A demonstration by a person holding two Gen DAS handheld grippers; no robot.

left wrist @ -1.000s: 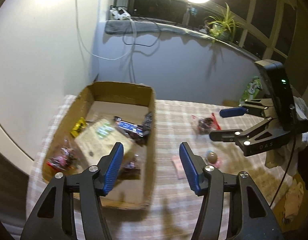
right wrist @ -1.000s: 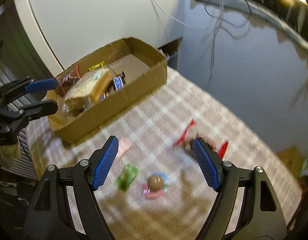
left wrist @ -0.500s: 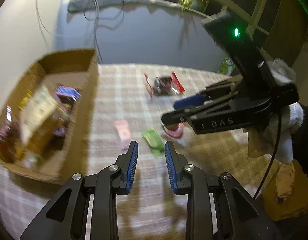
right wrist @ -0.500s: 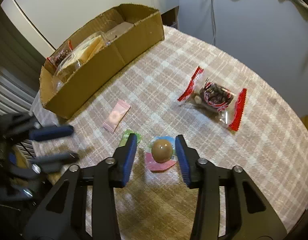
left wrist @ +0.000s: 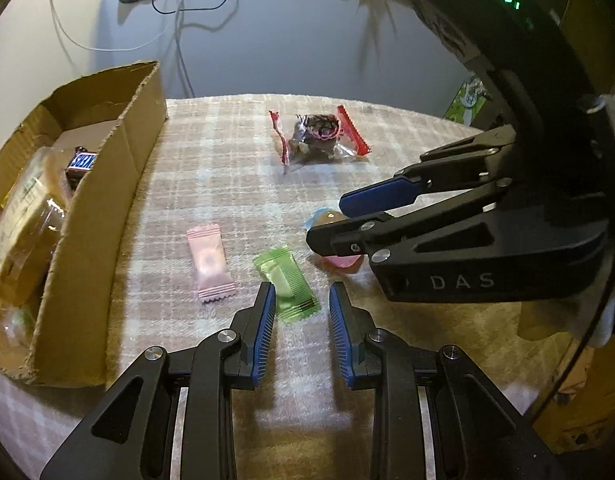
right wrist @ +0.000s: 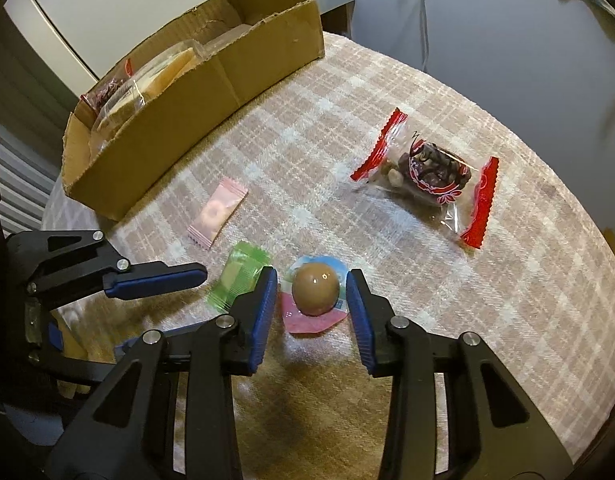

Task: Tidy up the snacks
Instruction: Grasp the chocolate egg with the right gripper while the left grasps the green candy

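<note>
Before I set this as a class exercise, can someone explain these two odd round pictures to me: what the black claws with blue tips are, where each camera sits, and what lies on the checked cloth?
They are two hand-held grippers, each carrying a fisheye camera that looks along its own fingers. One view shows the left gripper poised over a green candy packet; the other shows the right gripper straddling a brown egg-shaped sweet on its pink-and-blue wrapper. Nothing is gripped; both are open. Also on the cloth-covered table lie a pink candy packet, a clear red-edged bag of chocolates and a cardboard box already holding snacks.
</note>
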